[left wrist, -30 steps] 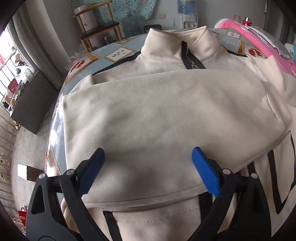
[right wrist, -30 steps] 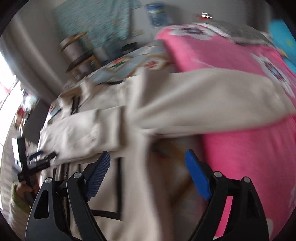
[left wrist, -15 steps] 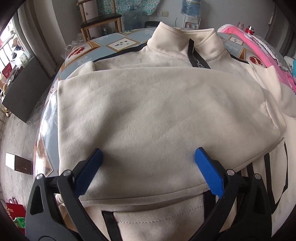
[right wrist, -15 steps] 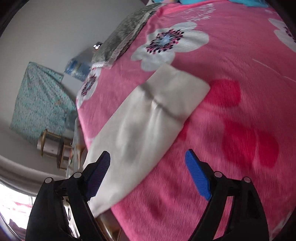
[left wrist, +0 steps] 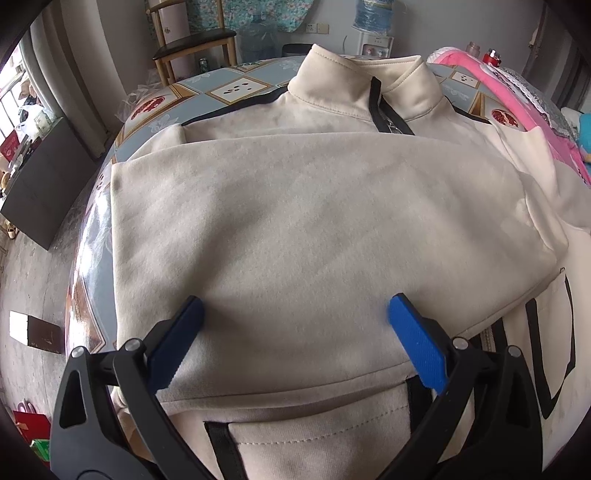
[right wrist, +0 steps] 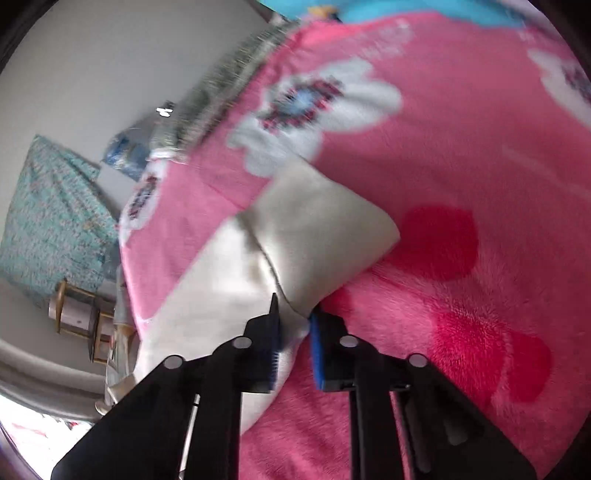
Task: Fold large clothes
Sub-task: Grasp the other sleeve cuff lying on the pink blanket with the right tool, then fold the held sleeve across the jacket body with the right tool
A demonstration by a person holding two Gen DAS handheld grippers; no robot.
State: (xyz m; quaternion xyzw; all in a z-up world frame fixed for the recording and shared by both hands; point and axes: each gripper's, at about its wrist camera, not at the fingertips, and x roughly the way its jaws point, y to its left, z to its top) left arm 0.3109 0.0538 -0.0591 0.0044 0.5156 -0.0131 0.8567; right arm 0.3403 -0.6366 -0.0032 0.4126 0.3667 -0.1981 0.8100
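L sleeve (left wrist: 314, 229) folded over jacket; R claw (right wrist: 295, 325) just clamped onto other sleeve's cuff (right wrist: 325, 236); L claw (left wrist: 295, 317) spread, empty; body folds left.

Cream jacket (left wrist: 314, 229) with black trim – pink blanket (right wrist: 461, 295) with white flowers, red spots.

Bg past the gripper: grey plaster wall (left wrist: 461, 22) w/ a power socket (left wrist: 317, 27), wooden chair (left wrist: 195, 44) w/ dark seat up-left, big water jug (left wrist: 258, 42) on the floor next to it, water dispenser (left wrist: 371, 35) further right. Teal floral cloth (right wrist: 48, 221) hangs on the wall. Dark cabinet (left wrist: 44, 184) far left by a bright window (left wrist: 22, 81), daylight coming in. Grey concrete floor (left wrist: 33, 280).
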